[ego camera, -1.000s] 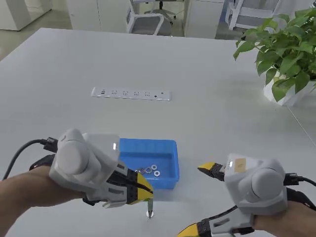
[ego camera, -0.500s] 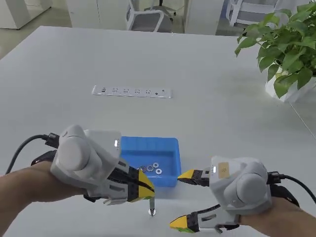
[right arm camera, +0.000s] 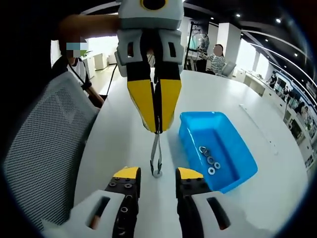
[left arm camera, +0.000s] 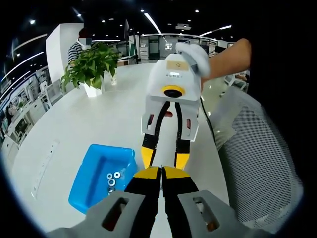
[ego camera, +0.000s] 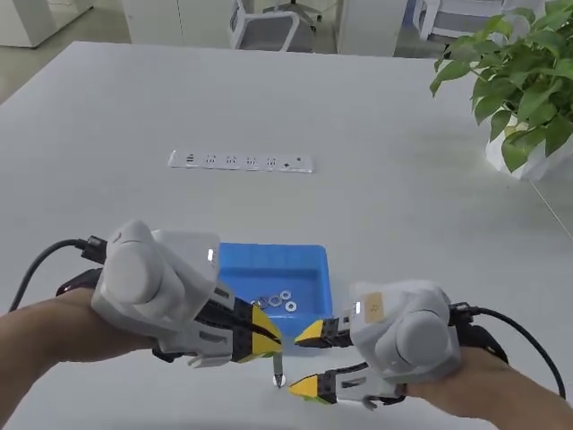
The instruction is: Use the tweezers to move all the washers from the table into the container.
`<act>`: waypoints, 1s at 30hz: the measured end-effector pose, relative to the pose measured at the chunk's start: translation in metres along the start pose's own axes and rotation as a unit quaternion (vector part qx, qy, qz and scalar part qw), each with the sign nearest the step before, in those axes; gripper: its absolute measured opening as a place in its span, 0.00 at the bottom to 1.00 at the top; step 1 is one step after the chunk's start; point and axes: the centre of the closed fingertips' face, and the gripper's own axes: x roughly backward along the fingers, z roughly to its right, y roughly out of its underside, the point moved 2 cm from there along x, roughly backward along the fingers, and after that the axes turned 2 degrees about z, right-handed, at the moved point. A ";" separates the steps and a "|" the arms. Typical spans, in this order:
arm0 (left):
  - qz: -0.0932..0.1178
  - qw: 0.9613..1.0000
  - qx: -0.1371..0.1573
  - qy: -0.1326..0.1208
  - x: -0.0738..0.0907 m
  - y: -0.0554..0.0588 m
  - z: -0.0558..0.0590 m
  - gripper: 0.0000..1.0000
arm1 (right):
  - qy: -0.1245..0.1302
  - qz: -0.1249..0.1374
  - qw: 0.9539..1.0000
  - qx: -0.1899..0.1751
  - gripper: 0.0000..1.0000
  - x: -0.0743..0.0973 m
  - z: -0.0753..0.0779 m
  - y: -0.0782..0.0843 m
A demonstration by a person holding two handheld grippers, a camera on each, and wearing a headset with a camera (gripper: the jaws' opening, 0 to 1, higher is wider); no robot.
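My left gripper (ego camera: 265, 339) is shut on a pair of metal tweezers (ego camera: 277, 369) that point down at the table. Their tips rest at a single washer (ego camera: 279, 382) lying on the white table, in front of the blue container (ego camera: 269, 264). Several washers (ego camera: 278, 302) lie inside that container. My right gripper (ego camera: 304, 361) is open, with one jaw on each side of the tweezers' tip. In the right gripper view the tweezers (right arm camera: 156, 151) hang from the left gripper's yellow jaws down to the washer (right arm camera: 157, 173), between my own open right gripper (right arm camera: 157, 174). The container (right arm camera: 198, 124) sits just to the right.
A white power strip (ego camera: 240, 161) lies farther back on the table. A potted plant (ego camera: 524, 81) stands at the far right. A mesh chair (right arm camera: 44, 148) is beside the table's near edge. People stand in the background of the right gripper view.
My right gripper has moved left to the tweezers' tip, and its open jaws now flank it. The left gripper and tweezers have stayed where they were.
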 end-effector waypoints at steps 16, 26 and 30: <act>0.000 1.000 0.005 0.000 -0.001 -0.001 0.003 0.05 | -0.019 -0.017 1.000 0.009 0.12 -0.014 -0.004 -0.003; -0.001 1.000 0.006 0.000 -0.002 -0.002 0.004 0.05 | -0.025 -0.030 0.999 0.018 0.09 -0.015 -0.005 0.000; -0.001 1.000 0.005 0.001 -0.002 -0.002 0.005 0.05 | -0.024 -0.031 0.999 0.017 0.10 -0.016 -0.006 0.000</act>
